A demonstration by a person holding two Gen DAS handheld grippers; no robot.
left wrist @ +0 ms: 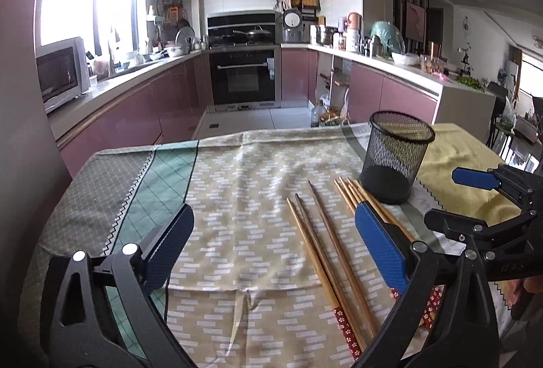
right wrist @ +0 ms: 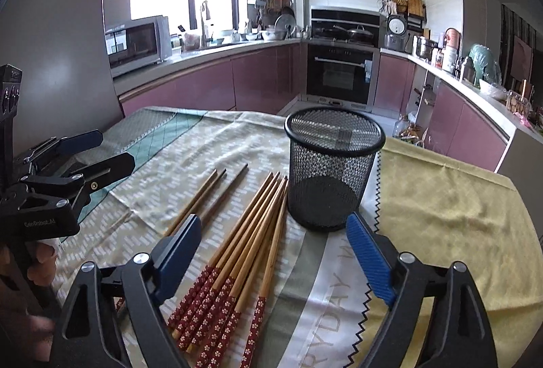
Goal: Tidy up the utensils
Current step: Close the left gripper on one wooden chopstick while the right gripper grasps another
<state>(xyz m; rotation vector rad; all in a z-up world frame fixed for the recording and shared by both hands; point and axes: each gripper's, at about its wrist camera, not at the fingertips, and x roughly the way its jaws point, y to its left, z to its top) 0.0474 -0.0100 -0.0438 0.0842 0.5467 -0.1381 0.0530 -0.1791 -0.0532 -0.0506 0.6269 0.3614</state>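
Between right gripper [right wrist: 275,232] fingers, chopsticks [right wrist: 251,232].

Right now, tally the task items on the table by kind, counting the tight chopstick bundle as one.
Separate chopsticks: 3
Chopstick bundle: 1 (sticks overlap too much to count)
Black mesh cup: 1
Total: 5

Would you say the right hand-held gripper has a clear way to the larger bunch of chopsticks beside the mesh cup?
Probably yes: the right hand-held gripper is open, the bunch of chopsticks lies uncovered between its jaws, and the mesh cup stands just beyond.
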